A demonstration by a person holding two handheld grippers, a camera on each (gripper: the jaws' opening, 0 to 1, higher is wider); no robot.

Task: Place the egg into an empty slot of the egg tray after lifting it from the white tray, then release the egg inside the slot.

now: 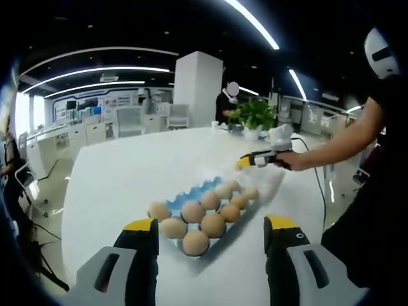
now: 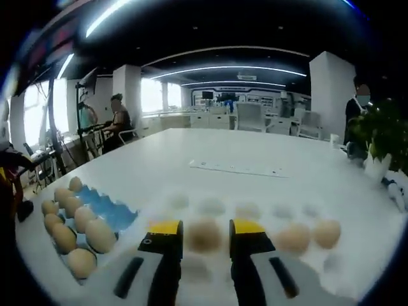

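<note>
My right gripper has its jaws closed in against a tan egg, which sits level with the other eggs in the translucent white tray. Two more eggs lie in that tray to the right. The blue egg tray lies to the left with several eggs in it and bare blue slots at its far end. In the left gripper view, the blue egg tray and its eggs lie just past my wide-open left gripper. Beyond them, a hand holds the right gripper over the white tray.
Both trays sit on a large white table. A potted plant stands at its far end and a flat white strip lies mid-table. The person's arm reaches in from the right. Other people are standing or sitting in the background.
</note>
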